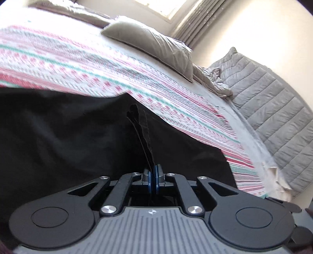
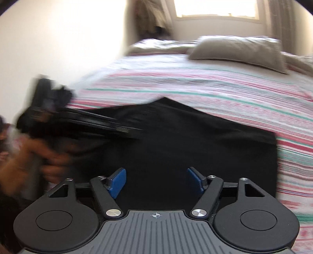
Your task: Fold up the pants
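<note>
Black pants (image 1: 68, 127) lie spread on the striped bed cover (image 1: 78, 64). My left gripper (image 1: 153, 175) is shut on a raised edge of the pants, and a stitched fold of black cloth rises from between its blue pads. In the right wrist view the pants (image 2: 195, 140) fill the middle of the frame. My right gripper (image 2: 156, 181) hovers over them, open, with nothing between its blue pads (image 2: 117, 181). At the left of that view a hand (image 2: 29, 160) holds the blurred body of the left tool (image 2: 58, 117) over the pants' left side.
A grey-brown pillow (image 1: 148, 45) lies at the head of the bed, also seen as the pillow (image 2: 238, 50). A grey quilted blanket (image 1: 270, 101) hangs off the bed's right side. A bright window (image 2: 215, 9) and curtains stand behind. A wall (image 2: 58, 39) runs along the bed's left.
</note>
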